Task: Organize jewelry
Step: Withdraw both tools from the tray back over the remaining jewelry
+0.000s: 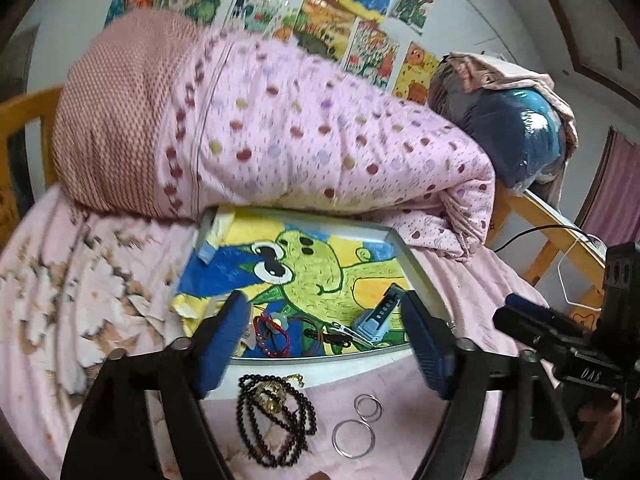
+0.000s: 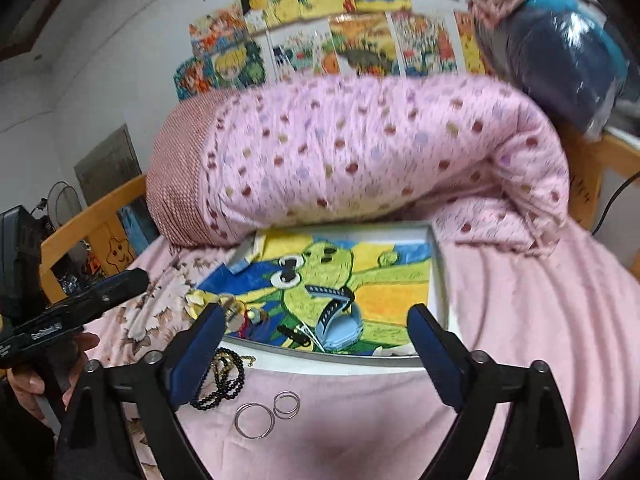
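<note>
A shallow white-rimmed tray (image 1: 404, 252) lined with a green cartoon drawing lies on the pink bed. In it are a blue watch (image 1: 374, 318), red and brown string bracelets (image 1: 276, 330) and a dark clip (image 1: 340, 330). On the sheet in front lie a black bead necklace with a gold chain (image 1: 276, 412) and two silver rings (image 1: 358, 426). My left gripper (image 1: 324, 344) is open and empty above the tray's front edge. My right gripper (image 2: 316, 352) is open and empty over the same edge, with the watch (image 2: 340, 328), necklace (image 2: 224, 380) and rings (image 2: 264, 414) in its view.
A rolled pink dotted quilt (image 1: 280, 132) lies just behind the tray. A blue plastic-wrapped bundle (image 1: 516, 128) sits at the right end. A wooden bed rail (image 1: 560, 240) runs along the far side. Drawings hang on the wall (image 1: 320, 12).
</note>
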Tool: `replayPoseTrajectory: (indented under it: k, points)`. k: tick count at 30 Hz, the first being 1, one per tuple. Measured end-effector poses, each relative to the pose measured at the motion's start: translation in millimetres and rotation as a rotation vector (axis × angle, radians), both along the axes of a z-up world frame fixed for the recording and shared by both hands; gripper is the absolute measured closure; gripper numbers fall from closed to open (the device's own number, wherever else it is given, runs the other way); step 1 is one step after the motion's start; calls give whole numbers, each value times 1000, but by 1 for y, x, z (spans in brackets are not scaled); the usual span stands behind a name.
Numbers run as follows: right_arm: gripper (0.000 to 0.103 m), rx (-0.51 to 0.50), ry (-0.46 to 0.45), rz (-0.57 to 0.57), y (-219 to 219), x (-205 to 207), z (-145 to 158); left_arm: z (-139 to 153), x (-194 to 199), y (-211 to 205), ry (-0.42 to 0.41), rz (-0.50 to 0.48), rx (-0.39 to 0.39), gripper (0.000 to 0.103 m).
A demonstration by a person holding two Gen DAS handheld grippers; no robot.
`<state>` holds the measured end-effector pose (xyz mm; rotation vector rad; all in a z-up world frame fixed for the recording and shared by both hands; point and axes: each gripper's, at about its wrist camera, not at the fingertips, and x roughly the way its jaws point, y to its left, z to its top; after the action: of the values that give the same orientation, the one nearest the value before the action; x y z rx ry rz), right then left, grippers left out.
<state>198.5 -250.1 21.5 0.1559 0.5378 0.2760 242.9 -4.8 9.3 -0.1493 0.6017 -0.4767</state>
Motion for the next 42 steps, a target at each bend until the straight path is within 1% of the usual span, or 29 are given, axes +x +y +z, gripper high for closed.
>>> replayPoseTrajectory:
  k: [1, 2, 3, 5, 11, 14, 17, 20, 22, 24, 28, 35, 37, 42]
  points:
    - [2, -4, -20, 2, -1, -7, 5, 4, -7, 1, -21, 9, -4, 12]
    - [0, -7, -34, 1, -1, -13, 8, 9, -17, 3, -48, 19, -16, 9]
    - [0, -13, -53, 0, -1, -20, 12, 14, -27, 4, -69, 28, -23, 7]
    - [0, -27, -76, 4, 0, -31, 18, 21, -42, 5, -91, 44, -18, 7]
    - [0, -68, -160, 40, 2, -73, 28, 31, -90, 11, -148, 81, 52, 7]
    - [0, -77, -188, 63, 3, -91, 31, 30, -110, 21, -136, 82, 37, 6]
    - [0, -85, -212, 89, 4, -104, 34, 29, -130, 31, -118, 108, 19, 2]
    - [0, -109, -228, 111, 7, -115, 35, 32, -150, 40, -132, 133, 0, 2]
    - [0, -121, -225, 136, 11, -119, 33, 33, -158, 42, -135, 149, 18, 2]
    - [0, -125, -219, 145, 12, -122, 31, 32, -166, 43, -136, 168, 58, 2]
    - [0, -130, -195, 141, 13, -122, 24, 25, -171, 41, -106, 165, 113, 2]
    - [0, -141, -142, 124, 13, -115, 8, 6, -163, 42, -6, 137, 113, 2]
    - [0, -150, -119, 123, 15, -111, 1, 3, -161, 42, 15, 138, 126, 2]
    - [0, -156, -63, 125, 18, -103, -18, -11, -152, 37, 96, 126, 174, 2]
